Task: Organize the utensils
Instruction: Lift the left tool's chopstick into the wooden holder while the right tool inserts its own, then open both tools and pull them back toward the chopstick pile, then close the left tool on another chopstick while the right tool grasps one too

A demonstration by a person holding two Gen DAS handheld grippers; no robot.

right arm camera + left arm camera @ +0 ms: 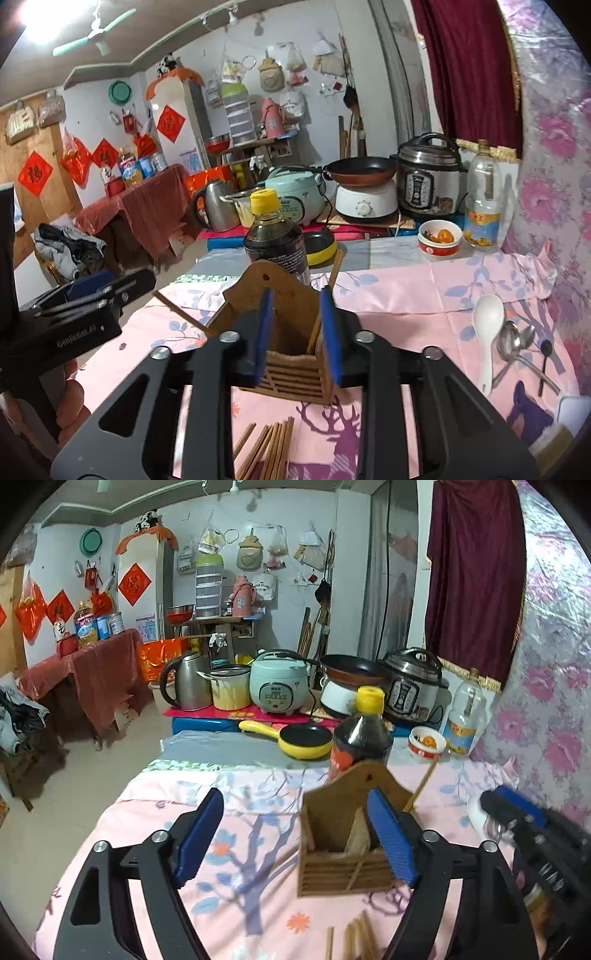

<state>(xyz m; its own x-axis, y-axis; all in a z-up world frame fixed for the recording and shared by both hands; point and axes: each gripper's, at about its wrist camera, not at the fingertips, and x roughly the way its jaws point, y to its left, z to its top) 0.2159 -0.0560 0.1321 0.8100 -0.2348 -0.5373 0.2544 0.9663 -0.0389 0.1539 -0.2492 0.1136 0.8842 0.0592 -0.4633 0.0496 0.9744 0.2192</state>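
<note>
A wooden utensil holder (332, 871) (291, 373) stands on the pink floral cloth (147, 812). My left gripper (295, 836) hangs open and wide just in front of it, with its right pad over the holder's right half and nothing gripped. My right gripper (297, 332) is open with a narrow gap, right before the holder. A chopstick (334, 269) leans upright in the holder behind that gap, and no pad presses on it. Several loose chopsticks (269, 450) (354, 938) lie on the cloth below the grippers. A white spoon (487, 325) and metal spoons (513, 339) lie to the right.
A dark sauce bottle (360, 738) with a yellow cap stands right behind the holder. Farther back are a yellow pan (304, 740), a bowl (439, 238), a clear bottle (482, 199) and several cookers. A flowered wall (546, 701) closes the right side. A hand (70, 387) holds the left gripper.
</note>
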